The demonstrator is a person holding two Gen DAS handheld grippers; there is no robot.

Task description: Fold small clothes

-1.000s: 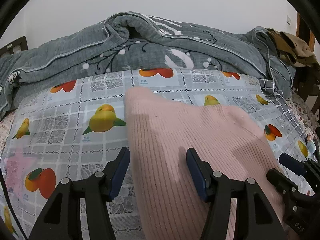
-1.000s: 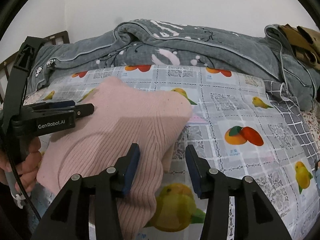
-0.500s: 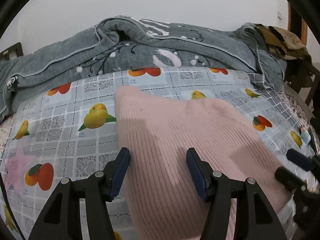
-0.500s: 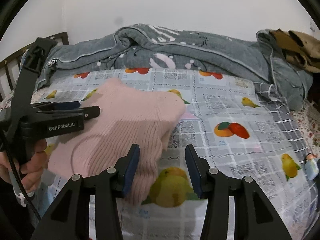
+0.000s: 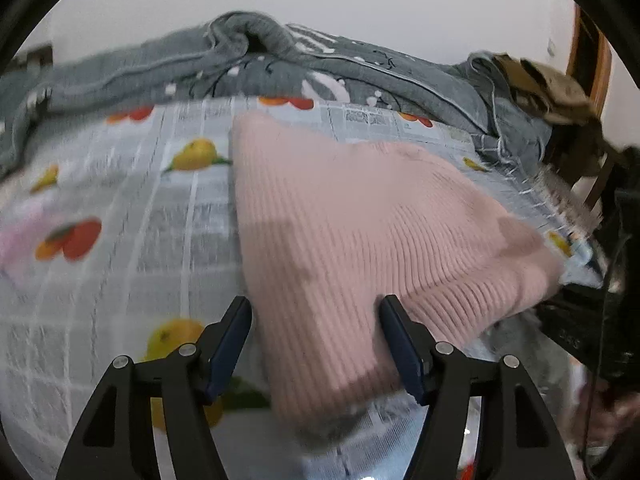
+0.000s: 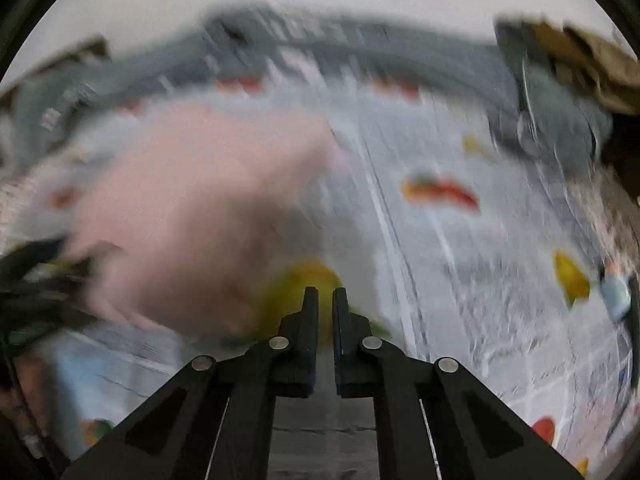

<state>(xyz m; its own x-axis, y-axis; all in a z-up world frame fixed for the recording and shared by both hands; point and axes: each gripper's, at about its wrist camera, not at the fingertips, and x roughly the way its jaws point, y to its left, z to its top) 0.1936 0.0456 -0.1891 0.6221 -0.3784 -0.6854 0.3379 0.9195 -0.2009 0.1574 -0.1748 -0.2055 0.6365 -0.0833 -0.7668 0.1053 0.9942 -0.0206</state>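
Observation:
A pink ribbed knit garment (image 5: 360, 232) lies spread on the fruit-patterned sheet (image 5: 120, 240). My left gripper (image 5: 316, 320) hovers low over its near end. The jaws are opening, with the cloth lying between the fingers (image 5: 232, 336) and no pad pressing on it. The right wrist view is badly blurred. In it the pink garment (image 6: 192, 216) sits to the left of my right gripper (image 6: 325, 296), which is shut with nothing between its fingers, above a yellow fruit print. The left gripper (image 6: 32, 276) shows as a dark blur at the left edge.
A crumpled grey quilt (image 5: 280, 60) runs along the back of the bed by the white wall. A khaki garment (image 5: 540, 88) is heaped at the back right beside a wooden frame (image 5: 588, 52). The bed's edge falls away on the right, where dark gear (image 5: 580, 320) shows.
The right gripper has closed from open and drawn back off the garment's edge. The left gripper has moved toward the garment's near end and spread its jaws a little wider.

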